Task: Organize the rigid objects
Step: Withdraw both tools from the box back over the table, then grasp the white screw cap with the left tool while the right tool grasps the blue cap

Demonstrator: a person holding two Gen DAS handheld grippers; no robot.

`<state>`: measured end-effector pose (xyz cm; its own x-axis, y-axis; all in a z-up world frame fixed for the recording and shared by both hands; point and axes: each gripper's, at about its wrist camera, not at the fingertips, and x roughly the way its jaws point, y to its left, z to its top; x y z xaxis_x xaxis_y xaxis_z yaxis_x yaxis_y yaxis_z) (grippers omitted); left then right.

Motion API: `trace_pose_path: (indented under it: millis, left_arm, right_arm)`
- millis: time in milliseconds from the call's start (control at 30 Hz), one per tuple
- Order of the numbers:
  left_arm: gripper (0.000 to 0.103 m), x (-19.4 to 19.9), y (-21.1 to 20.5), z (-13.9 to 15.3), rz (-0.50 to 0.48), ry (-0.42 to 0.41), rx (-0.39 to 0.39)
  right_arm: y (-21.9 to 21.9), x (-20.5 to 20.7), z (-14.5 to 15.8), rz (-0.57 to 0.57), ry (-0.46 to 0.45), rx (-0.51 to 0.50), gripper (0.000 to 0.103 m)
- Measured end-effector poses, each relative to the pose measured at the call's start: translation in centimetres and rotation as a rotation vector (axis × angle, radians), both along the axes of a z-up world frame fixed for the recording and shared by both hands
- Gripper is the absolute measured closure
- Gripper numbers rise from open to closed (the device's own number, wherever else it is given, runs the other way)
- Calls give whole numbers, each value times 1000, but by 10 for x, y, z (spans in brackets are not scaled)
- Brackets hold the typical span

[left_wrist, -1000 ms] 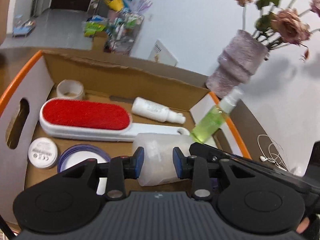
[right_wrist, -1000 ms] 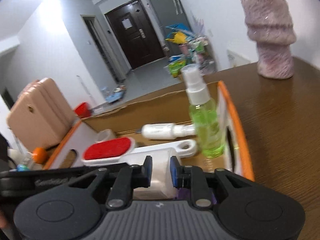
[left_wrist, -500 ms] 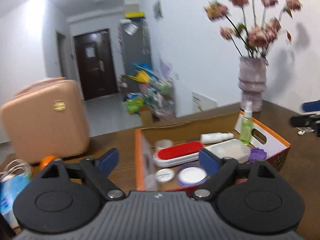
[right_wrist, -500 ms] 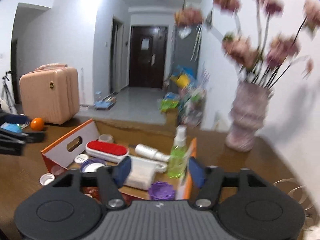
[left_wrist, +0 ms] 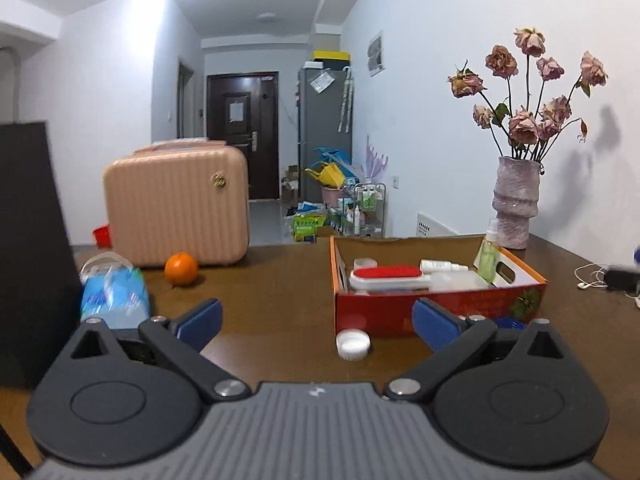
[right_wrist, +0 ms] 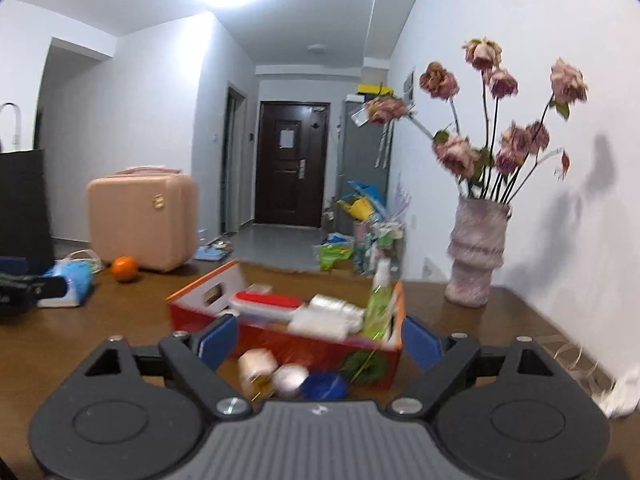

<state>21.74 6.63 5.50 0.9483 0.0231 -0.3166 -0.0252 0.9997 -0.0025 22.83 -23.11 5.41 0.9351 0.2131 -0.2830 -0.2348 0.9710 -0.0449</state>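
An orange-rimmed cardboard box (left_wrist: 436,314) (right_wrist: 288,340) stands on the brown table. It holds a red lint brush (left_wrist: 386,273) (right_wrist: 268,300), a translucent container (left_wrist: 456,281) (right_wrist: 328,318), a white bottle (left_wrist: 442,267) and a green spray bottle (left_wrist: 489,258) (right_wrist: 378,304). A white cap (left_wrist: 353,345) (right_wrist: 290,378), a cream jar (right_wrist: 258,364) and a blue lid (right_wrist: 324,386) lie on the table in front of the box. My left gripper (left_wrist: 316,320) and right gripper (right_wrist: 320,340) hang short of the box. The jaws of both are opening wide, with nothing between them.
A pink suitcase (left_wrist: 176,208), an orange (left_wrist: 181,269) and a blue tissue pack (left_wrist: 114,294) sit at the table's left. A vase of dried roses (left_wrist: 516,208) (right_wrist: 476,256) stands behind the box on the right. White earphone cables (left_wrist: 592,276) lie at the far right.
Both grippers held the translucent container inside the box. They have let go, spread wide and pulled back and up, so the whole box now lies ahead of them.
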Motion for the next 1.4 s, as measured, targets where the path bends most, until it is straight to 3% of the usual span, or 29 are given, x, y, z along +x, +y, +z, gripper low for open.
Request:
trace_pose_path:
  millis: [167, 333, 433, 567, 900, 1100, 1200, 1400]
  left_arm:
    - [0, -48, -3, -17, 19, 3, -43]
    - [0, -69, -9, -48, 41, 104, -70]
    - [0, -67, -11, -56, 40, 142, -79]
    - [0, -60, -14, -53, 47, 132, -57]
    - [1, 4, -28, -61, 2, 200, -12]
    - [11, 77, -28, -69, -24, 281, -24]
    - [23, 112, -24, -75, -32, 329, -45]
    - [29, 175, -18, -92, -57, 357, -72]
  right_arm:
    - [2, -49, -28, 44, 50, 41, 4]
    - [-3, -91, -58, 60, 60, 54, 4]
    - [-6, -97, -65, 33, 51, 33, 5]
    - [-12, -89, -68, 10, 67, 41, 8]
    - [-27, -40, -77, -3, 129, 66, 18]
    - [-32, 25, -78, -59, 237, 78, 24]
    - [-36, 61, -78, -57, 275, 118, 35]
    - [-23, 125, -90, -1, 311, 82, 35]
